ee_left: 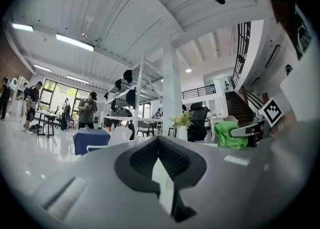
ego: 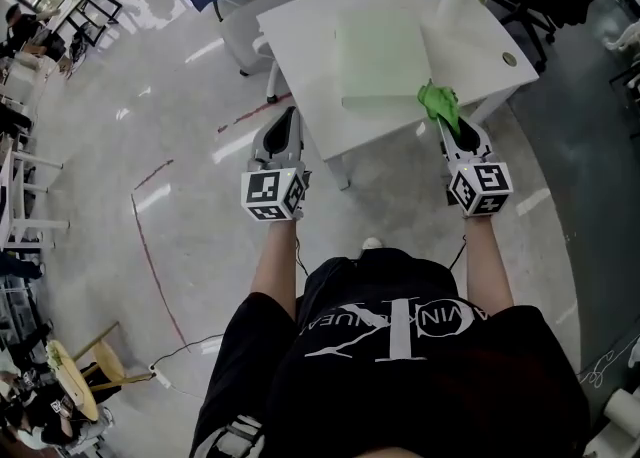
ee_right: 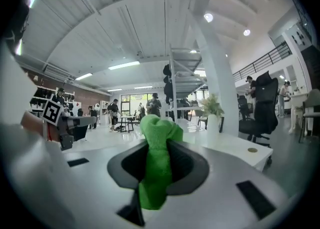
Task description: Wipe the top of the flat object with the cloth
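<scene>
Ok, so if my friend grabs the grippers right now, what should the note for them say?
Right gripper: shut on the green cloth, at the near right corner of the pale green flat sheet.
Left gripper: shut, empty, by the white table's near edge.
Done: cloth is in the gripper.
Left: wipe the sheet's whole top.

The left gripper's point(ee_left: 159, 145) 2 jaws are seen pressed together, with nothing between them. Beyond them, a vase of flowers point(ee_left: 182, 125) is set on the white table point(ee_left: 208, 142). To its right, a green cloth point(ee_left: 229, 134) is clamped in the right gripper point(ee_left: 244, 131).
</scene>
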`<state>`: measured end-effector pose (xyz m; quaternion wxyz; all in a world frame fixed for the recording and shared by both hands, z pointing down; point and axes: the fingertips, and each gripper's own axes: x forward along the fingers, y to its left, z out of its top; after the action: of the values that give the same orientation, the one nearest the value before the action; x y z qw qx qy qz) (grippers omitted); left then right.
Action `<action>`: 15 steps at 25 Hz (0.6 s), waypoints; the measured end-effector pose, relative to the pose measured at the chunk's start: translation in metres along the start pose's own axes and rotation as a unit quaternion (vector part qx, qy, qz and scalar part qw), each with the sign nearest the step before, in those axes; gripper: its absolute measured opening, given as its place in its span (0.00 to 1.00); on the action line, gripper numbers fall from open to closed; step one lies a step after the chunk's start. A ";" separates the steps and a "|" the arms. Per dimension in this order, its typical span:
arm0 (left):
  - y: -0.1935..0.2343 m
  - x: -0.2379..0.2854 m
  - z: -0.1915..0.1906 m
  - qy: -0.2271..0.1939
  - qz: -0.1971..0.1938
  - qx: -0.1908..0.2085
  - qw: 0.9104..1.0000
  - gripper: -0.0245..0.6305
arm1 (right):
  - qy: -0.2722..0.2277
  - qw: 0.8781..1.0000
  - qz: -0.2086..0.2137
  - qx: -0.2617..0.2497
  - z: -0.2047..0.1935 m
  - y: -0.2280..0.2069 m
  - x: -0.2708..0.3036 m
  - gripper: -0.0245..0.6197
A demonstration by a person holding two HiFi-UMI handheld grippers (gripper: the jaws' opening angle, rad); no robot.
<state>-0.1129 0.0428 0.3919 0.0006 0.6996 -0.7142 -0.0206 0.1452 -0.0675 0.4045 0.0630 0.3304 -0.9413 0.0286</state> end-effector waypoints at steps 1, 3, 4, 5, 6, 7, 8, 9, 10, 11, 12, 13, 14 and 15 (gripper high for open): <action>0.000 0.003 -0.001 0.003 -0.001 0.001 1.000 0.06 | 0.001 1.000 0.001 0.002 -0.001 -0.002 0.002 0.14; -0.001 0.010 -0.004 0.007 -0.004 0.001 1.000 0.06 | 0.003 1.000 0.002 0.006 -0.003 -0.005 0.006 0.15; 0.000 0.012 -0.005 0.010 -0.004 0.000 1.000 0.06 | 0.005 1.000 0.003 0.008 -0.005 -0.006 0.009 0.15; 0.001 0.014 -0.006 0.012 -0.003 -0.001 1.000 0.06 | 0.006 1.000 0.004 0.010 -0.005 -0.007 0.011 0.14; 0.002 0.016 -0.007 0.014 -0.003 -0.003 1.000 0.06 | 0.008 1.000 0.006 0.010 -0.007 -0.007 0.014 0.14; 0.004 0.018 -0.008 0.015 -0.002 -0.004 1.000 0.06 | 0.010 1.000 0.008 0.010 -0.008 -0.007 0.018 0.15; 0.005 0.020 -0.010 0.017 -0.002 -0.005 1.000 0.06 | 0.013 1.000 0.010 0.009 -0.010 -0.007 0.021 0.15; 0.007 0.022 -0.013 0.018 -0.001 -0.007 1.000 0.06 | 0.017 1.000 0.011 0.008 -0.012 -0.007 0.025 0.14; 0.010 0.025 -0.016 0.020 -0.001 -0.008 1.000 0.06 | 0.020 1.000 0.012 0.009 -0.014 -0.007 0.030 0.14; 0.012 0.029 -0.019 0.023 -0.002 -0.009 1.000 0.06 | 0.022 1.000 0.013 0.010 -0.016 -0.007 0.034 0.14; 0.015 0.034 -0.022 0.026 -0.004 -0.010 1.000 0.06 | 0.024 1.000 0.013 0.010 -0.017 -0.008 0.039 0.14; 0.018 0.040 -0.025 0.029 -0.006 -0.010 1.000 0.06 | 0.027 1.000 0.013 0.010 -0.019 -0.009 0.044 0.15; 0.021 0.047 -0.028 0.031 -0.009 -0.011 0.999 0.06 | 0.028 0.999 0.012 0.010 -0.019 -0.010 0.049 0.14; 0.025 0.055 -0.030 0.032 -0.013 -0.012 0.999 0.06 | 0.030 0.999 0.011 0.009 -0.020 -0.012 0.054 0.14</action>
<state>-0.1378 -0.0129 0.4208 0.0315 0.7090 -0.7045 -0.0066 0.1130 -0.1088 0.4315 0.0885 0.3199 -0.9421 0.0474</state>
